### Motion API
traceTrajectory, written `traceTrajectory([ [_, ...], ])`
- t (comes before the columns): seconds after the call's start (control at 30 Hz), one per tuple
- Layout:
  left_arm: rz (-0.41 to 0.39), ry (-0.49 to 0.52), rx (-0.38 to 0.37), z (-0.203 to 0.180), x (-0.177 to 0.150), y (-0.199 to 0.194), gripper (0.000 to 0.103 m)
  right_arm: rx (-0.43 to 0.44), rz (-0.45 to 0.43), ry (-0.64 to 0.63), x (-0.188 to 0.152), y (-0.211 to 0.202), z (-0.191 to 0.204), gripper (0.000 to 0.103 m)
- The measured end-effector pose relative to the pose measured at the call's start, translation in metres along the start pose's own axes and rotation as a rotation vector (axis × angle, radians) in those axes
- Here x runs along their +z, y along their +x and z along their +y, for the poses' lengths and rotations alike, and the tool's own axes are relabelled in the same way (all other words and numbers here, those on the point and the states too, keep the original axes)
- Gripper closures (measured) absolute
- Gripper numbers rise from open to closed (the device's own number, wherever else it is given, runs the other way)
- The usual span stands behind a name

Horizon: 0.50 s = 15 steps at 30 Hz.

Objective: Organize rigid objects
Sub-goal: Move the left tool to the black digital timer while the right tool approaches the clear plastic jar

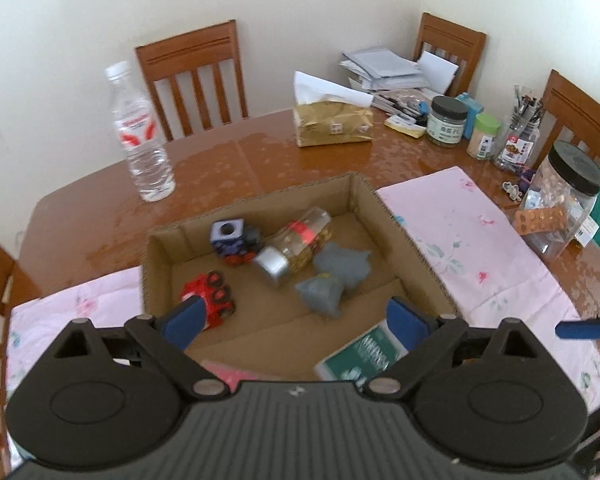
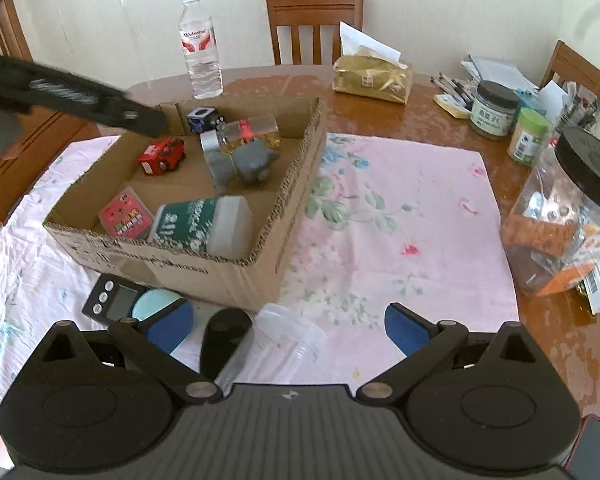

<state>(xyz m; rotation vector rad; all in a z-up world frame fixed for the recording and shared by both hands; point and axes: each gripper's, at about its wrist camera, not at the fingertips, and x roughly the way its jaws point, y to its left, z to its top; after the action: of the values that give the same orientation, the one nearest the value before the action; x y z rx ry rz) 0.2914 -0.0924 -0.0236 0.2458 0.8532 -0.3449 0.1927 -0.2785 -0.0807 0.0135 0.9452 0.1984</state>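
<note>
Scale (image 2: 114, 298) beside cardboard box (image 2: 236, 276) shows only from the right wrist.

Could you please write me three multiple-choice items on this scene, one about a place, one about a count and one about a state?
1. Where does the water bottle stand?
A. Inside the cardboard box
B. On the bare table beyond the cardboard box
C. On a chair

2. How many toy cars lie in the cardboard box?
A. Two
B. Four
C. None

3. How is the left gripper?
A. Shut on the glass jar
B. Shut on a toy car
C. Open, holding nothing

Answers:
1 B: the bottle is upright on the brown tabletop behind the box's far wall.
2 A: a red toy car and a dark blue toy car are the only cars in it.
3 C: the jaws stand wide apart above the box, with nothing pressed between the pads.
</note>
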Motion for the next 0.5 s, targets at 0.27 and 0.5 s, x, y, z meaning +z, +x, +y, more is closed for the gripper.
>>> traceTrajectory([
  [0.27, 0.013, -0.104, 0.061, 0.012, -0.051, -0.029, 0.005, 0.035, 0.025, 0.000, -0.022, 0.003, -0.001, 0.000],
  [0.5, 0.062, -0.126, 0.117, 0.008, -0.101, -0.029, 0.005, 0.111, 0.021, -0.085, -0.013, 0.015, 0.006, 0.000],
])
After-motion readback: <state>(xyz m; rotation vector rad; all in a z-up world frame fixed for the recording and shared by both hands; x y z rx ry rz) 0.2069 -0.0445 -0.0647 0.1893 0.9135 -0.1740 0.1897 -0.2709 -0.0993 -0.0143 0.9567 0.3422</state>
